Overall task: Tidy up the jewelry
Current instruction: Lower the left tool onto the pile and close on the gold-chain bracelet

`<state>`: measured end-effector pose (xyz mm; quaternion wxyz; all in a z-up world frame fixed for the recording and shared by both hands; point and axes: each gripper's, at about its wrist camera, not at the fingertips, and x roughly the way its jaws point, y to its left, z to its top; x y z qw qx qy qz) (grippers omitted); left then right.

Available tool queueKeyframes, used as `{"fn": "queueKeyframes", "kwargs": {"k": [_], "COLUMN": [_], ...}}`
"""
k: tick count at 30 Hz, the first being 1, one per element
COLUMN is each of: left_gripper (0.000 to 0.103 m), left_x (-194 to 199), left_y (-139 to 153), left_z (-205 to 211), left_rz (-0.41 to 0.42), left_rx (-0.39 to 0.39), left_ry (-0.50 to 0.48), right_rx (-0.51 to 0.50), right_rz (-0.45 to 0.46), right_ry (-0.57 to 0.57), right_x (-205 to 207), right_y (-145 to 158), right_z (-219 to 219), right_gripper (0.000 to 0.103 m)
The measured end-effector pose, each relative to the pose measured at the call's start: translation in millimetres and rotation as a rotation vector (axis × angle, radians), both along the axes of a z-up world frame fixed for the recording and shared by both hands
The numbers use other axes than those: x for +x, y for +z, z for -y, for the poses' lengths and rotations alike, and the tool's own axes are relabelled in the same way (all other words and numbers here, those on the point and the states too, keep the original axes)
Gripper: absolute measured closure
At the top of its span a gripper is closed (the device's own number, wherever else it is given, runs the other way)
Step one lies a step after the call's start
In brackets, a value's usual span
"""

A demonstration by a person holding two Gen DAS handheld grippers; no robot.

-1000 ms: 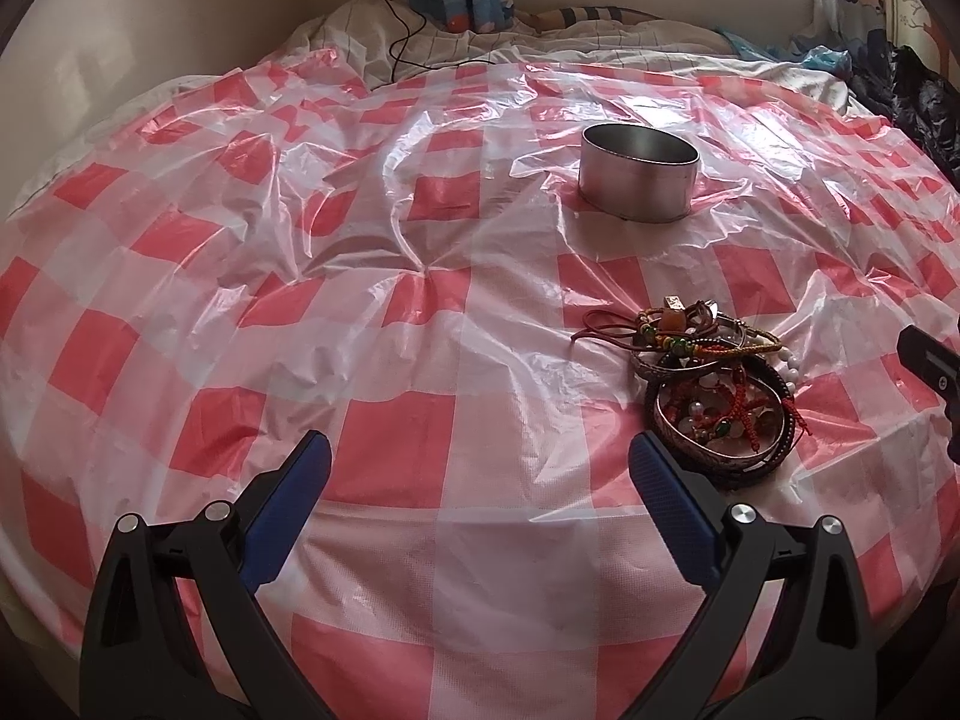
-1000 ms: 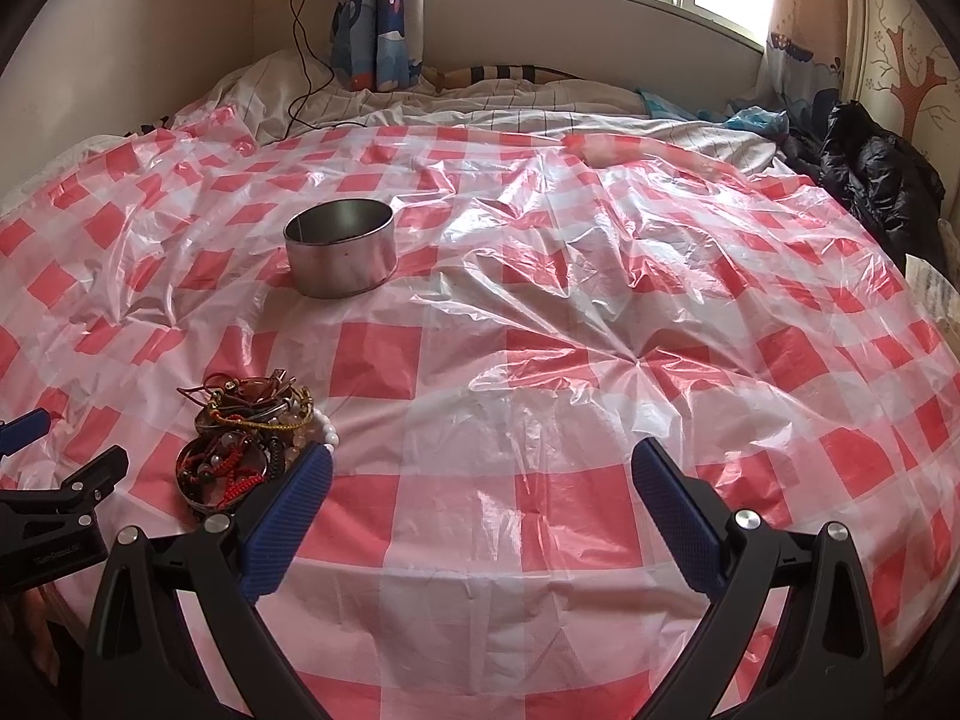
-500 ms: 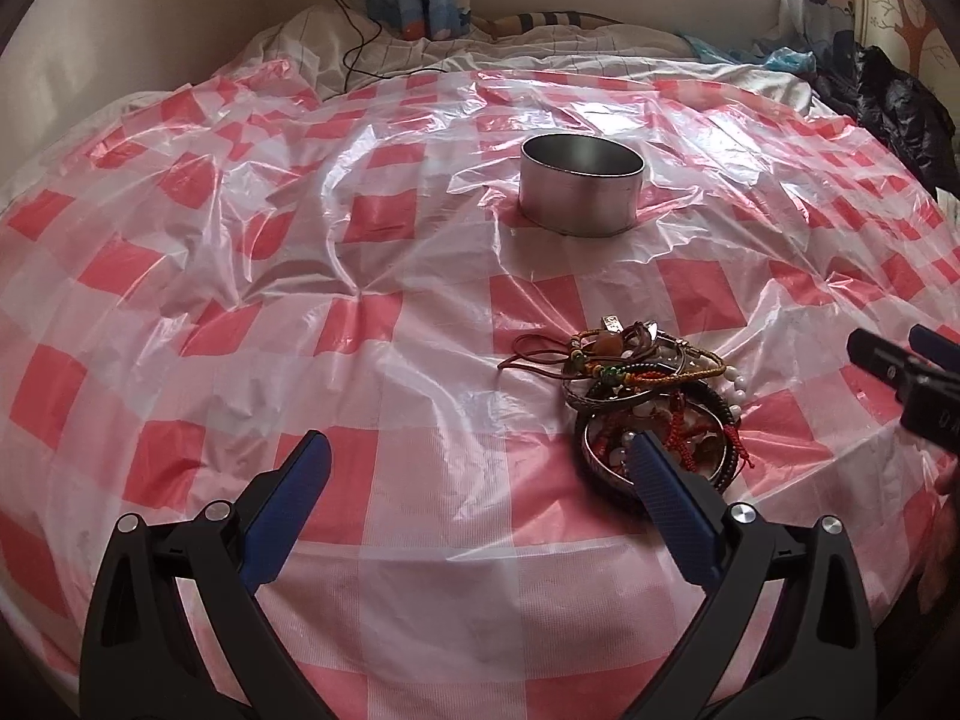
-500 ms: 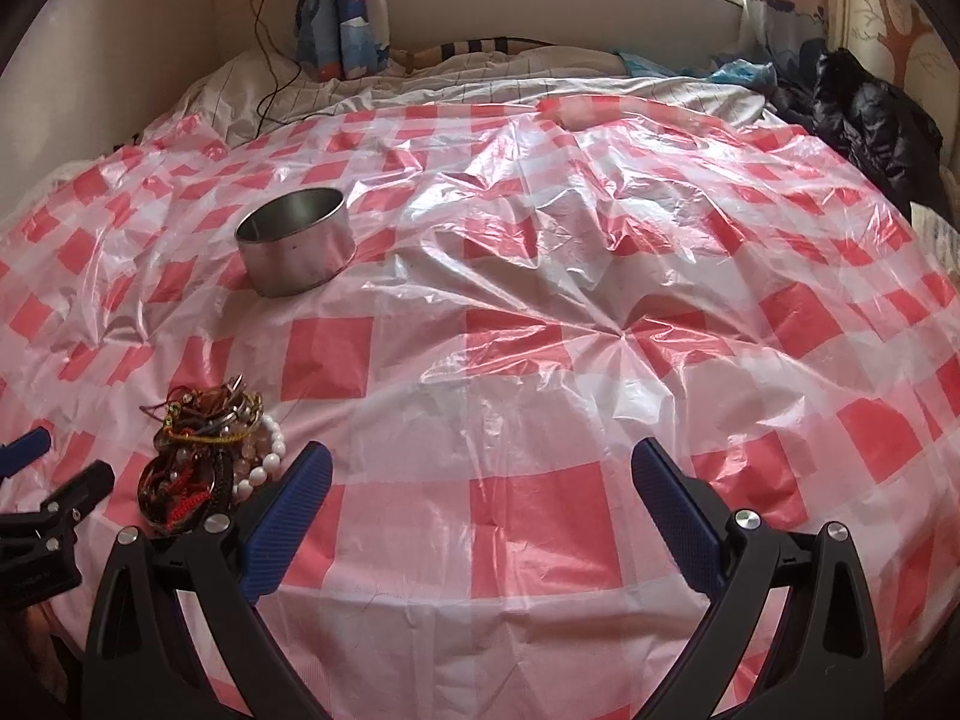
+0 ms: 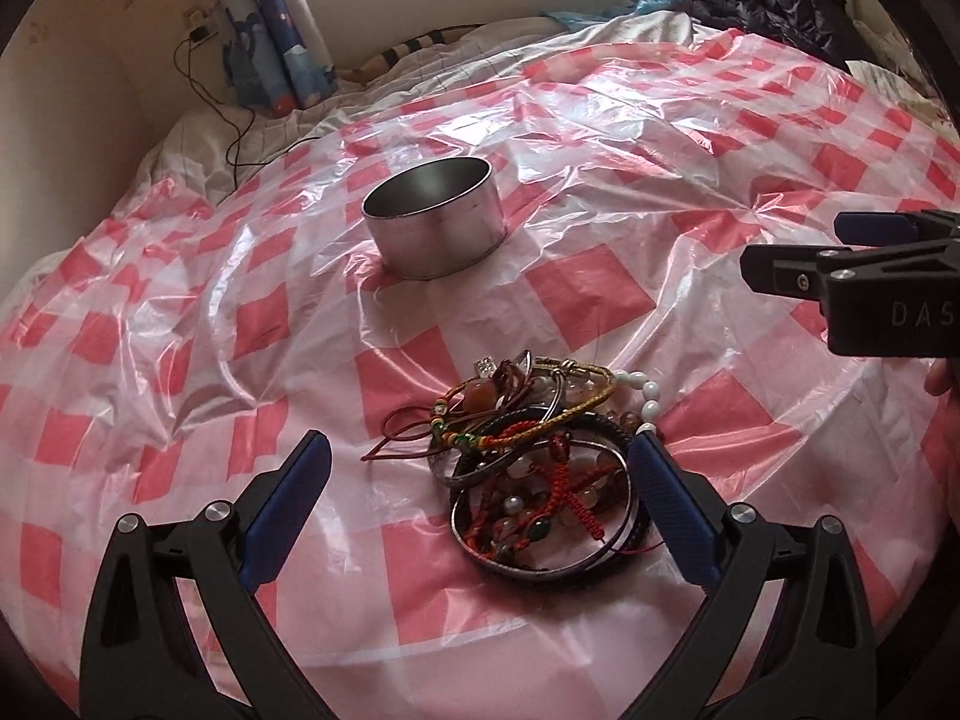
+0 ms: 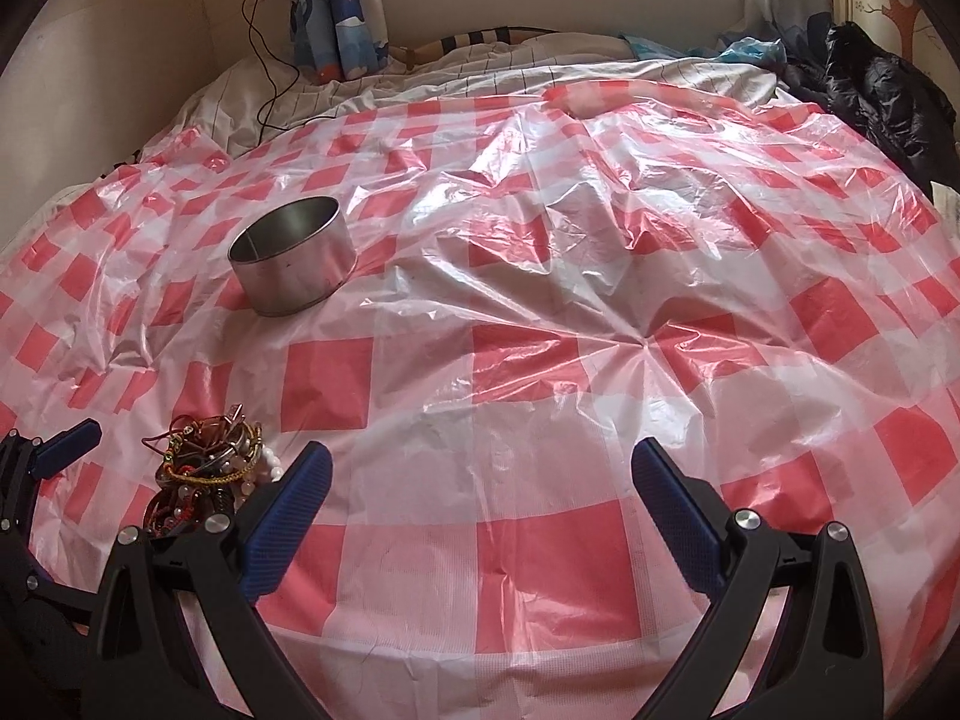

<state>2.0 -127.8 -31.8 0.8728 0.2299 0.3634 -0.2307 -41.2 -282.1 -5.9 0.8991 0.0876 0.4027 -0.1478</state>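
A tangled pile of bracelets and bead strings (image 5: 528,468) lies on the red-and-white checked plastic sheet (image 5: 240,312), near its front edge. My left gripper (image 5: 480,480) is open, its blue pads straddling the pile from just above and behind. An empty round metal tin (image 5: 435,217) stands farther back. In the right wrist view the pile (image 6: 210,468) sits at the lower left, beside my open right gripper (image 6: 480,486), which holds nothing. The tin (image 6: 294,255) is at the left there. The right gripper's side (image 5: 852,270) shows at the right edge of the left wrist view.
The sheet covers a bed with striped bedding (image 6: 480,66) at the far side. A black cable (image 6: 270,78) runs down the wall near a blue curtain (image 6: 342,6). A dark jacket (image 6: 876,96) lies at the back right. The left gripper's finger (image 6: 66,447) shows at the left edge.
My left gripper has swung toward the pile, which now lies between its pads instead of off to the right. The right gripper has shifted slightly; the pile sits lower left in its view.
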Motion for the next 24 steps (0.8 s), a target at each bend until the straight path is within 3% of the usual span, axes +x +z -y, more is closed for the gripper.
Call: {"fn": "queueKeyframes", "kwargs": {"k": [7,9,12,15,16,17,20,24], "left_gripper": [0.008,0.014,0.031,0.06,0.079,0.086,0.097,0.099], "left_x": [17.3,18.3,18.8,19.4,18.5,18.6,20.8,33.1], "left_y": [-4.7,-5.1,-7.5,-7.0,-6.4,-5.8,-1.6,5.2], "left_z": [0.6,0.5,1.8,1.6,1.7,1.0,-5.0,-25.8], "left_rz": [-0.063,-0.06,-0.066,-0.092,-0.097,-0.096,-0.109,-0.191], "left_rx": [-0.061,-0.071,-0.085,-0.12,-0.132,-0.132,-0.179,-0.328], "left_ry": [0.006,-0.005,-0.046,-0.084,-0.1,-0.097,-0.084,-0.047], "right_rx": [0.03,0.032,0.036,0.04,0.044,0.045,0.048,0.046], "right_rz": [-0.026,-0.03,-0.036,-0.042,-0.046,-0.047,-0.049,-0.05], "right_ry": [0.003,0.004,0.006,0.002,0.001,0.0,-0.001,0.0], "right_x": [1.8,2.1,3.0,3.3,2.7,2.9,2.3,2.5], "right_y": [-1.1,-1.2,-1.7,-2.4,-2.8,-3.2,-3.5,-3.5], "right_z": [1.6,1.6,1.5,1.6,2.3,2.6,3.4,3.1], "right_gripper": [0.007,0.007,0.007,0.007,0.007,0.007,0.007,0.007]}}
